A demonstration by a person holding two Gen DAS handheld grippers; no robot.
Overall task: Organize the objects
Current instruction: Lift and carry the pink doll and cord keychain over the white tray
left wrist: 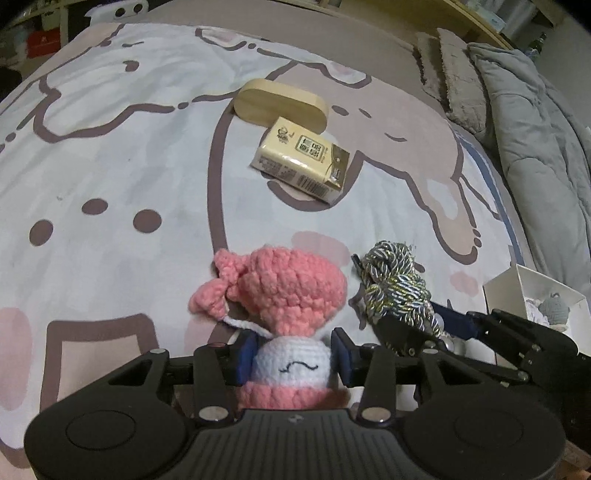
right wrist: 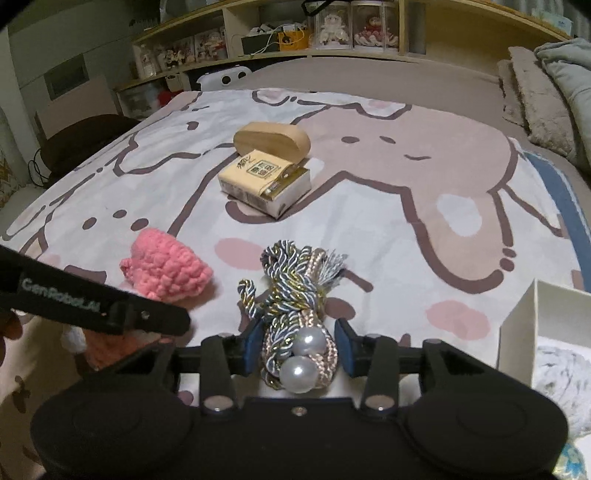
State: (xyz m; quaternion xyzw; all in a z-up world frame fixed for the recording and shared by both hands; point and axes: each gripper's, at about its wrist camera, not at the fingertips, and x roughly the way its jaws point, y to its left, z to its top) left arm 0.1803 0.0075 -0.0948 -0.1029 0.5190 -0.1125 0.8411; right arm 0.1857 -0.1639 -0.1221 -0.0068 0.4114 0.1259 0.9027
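Note:
My left gripper (left wrist: 293, 356) is shut on a pink and white crochet doll (left wrist: 284, 295), its blue pads pressed on the white face. The doll also shows in the right wrist view (right wrist: 170, 271). My right gripper (right wrist: 299, 343) is shut on a braided cord ornament with two pearls (right wrist: 295, 314); it also shows in the left wrist view (left wrist: 397, 291). Both sit low over the cartoon-print bedspread (left wrist: 110, 166). A cream tissue pack (left wrist: 303, 160) lies beside a wooden oval box (left wrist: 280, 101) farther ahead; both also show in the right wrist view, the pack (right wrist: 264, 181) and the box (right wrist: 273, 142).
A white open box (left wrist: 539, 299) holding a grey crochet item (left wrist: 554, 308) sits at the right; it also shows in the right wrist view (right wrist: 517, 321). Grey quilt and pillows (left wrist: 535, 110) lie along the right. Shelves with figurines (right wrist: 332, 29) stand behind the bed.

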